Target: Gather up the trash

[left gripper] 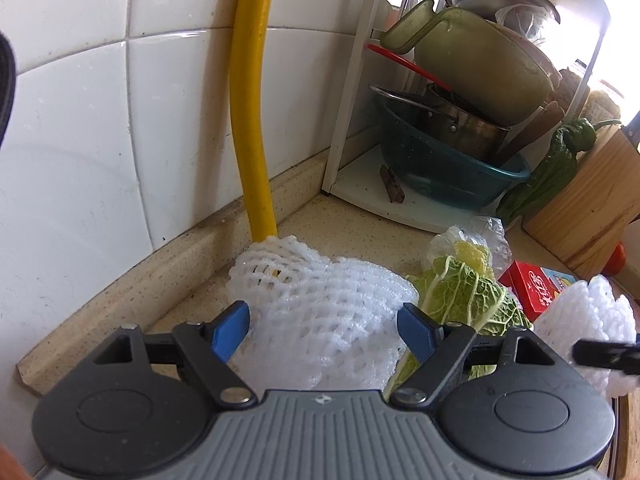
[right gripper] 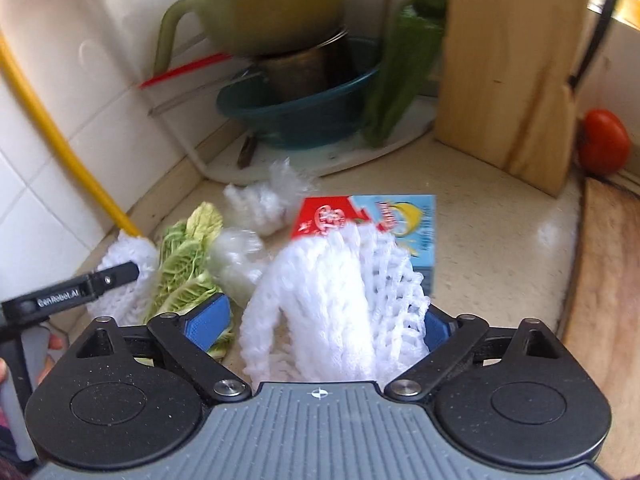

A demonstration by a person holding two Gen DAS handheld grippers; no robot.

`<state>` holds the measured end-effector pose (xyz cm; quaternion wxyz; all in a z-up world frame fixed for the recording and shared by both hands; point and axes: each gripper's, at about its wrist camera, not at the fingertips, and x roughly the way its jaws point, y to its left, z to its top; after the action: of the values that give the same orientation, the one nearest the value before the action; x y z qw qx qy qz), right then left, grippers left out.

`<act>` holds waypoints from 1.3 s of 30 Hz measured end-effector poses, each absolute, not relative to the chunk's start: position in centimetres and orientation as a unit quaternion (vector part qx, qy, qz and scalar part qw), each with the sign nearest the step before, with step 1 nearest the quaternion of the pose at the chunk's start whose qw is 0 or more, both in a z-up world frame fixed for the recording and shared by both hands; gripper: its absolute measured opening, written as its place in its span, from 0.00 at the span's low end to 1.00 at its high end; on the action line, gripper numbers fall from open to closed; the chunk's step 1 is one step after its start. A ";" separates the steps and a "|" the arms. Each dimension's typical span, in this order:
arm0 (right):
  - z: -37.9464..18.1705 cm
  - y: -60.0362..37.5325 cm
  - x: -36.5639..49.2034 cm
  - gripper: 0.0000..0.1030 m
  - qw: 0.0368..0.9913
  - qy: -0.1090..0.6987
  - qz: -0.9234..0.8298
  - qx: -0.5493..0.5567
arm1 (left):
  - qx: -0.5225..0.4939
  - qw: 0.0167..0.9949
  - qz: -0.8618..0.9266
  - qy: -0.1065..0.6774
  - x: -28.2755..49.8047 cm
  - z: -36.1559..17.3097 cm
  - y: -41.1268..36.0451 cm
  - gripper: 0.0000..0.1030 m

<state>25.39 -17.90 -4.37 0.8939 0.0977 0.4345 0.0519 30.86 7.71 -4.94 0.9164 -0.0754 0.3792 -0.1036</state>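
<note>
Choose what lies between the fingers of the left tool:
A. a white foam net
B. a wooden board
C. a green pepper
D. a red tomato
A: in the left wrist view the white foam net lies between the open blue fingers of the left tool.

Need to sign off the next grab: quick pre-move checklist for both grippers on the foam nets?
1. Left gripper open wide enough: ok, jaws spread.
2. White foam mesh net by the yellow hose lies between the left fingers: ok.
3. Green cabbage leaf outside the left jaws: not ok, it sits right beside the right finger and could get pinched.
4. Right gripper grips the second white foam net: cannot tell, the net fills the gap but the frame is blurred.
5. Red and blue carton free of that net: cannot tell, the net overlaps it.
</note>
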 end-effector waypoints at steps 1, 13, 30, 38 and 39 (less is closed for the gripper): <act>-4.7 -17.1 26.1 0.95 0.890 0.446 0.048 0.079 | -0.076 0.917 -0.104 0.378 30.9 -4.9 7.7 0.76; -7.4 -18.8 26.5 0.57 0.872 0.478 0.043 0.099 | -0.057 0.907 -0.115 0.400 31.2 -5.8 6.6 0.37; -5.8 -24.9 22.7 0.51 0.852 0.454 0.080 0.247 | -0.133 0.903 -0.105 0.395 28.4 -2.7 9.3 0.24; -5.3 -24.6 22.1 0.51 0.854 0.440 0.106 0.258 | -0.140 0.912 -0.102 0.373 26.0 -0.2 9.6 0.24; -5.2 -24.6 22.0 0.51 0.853 0.439 0.110 0.259 | -0.138 0.912 -0.102 0.371 25.7 0.0 9.5 0.24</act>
<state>22.04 -24.61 -5.18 0.8534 0.2588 0.4391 0.1097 25.67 9.53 0.04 0.9125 -0.1382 0.3714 -0.1017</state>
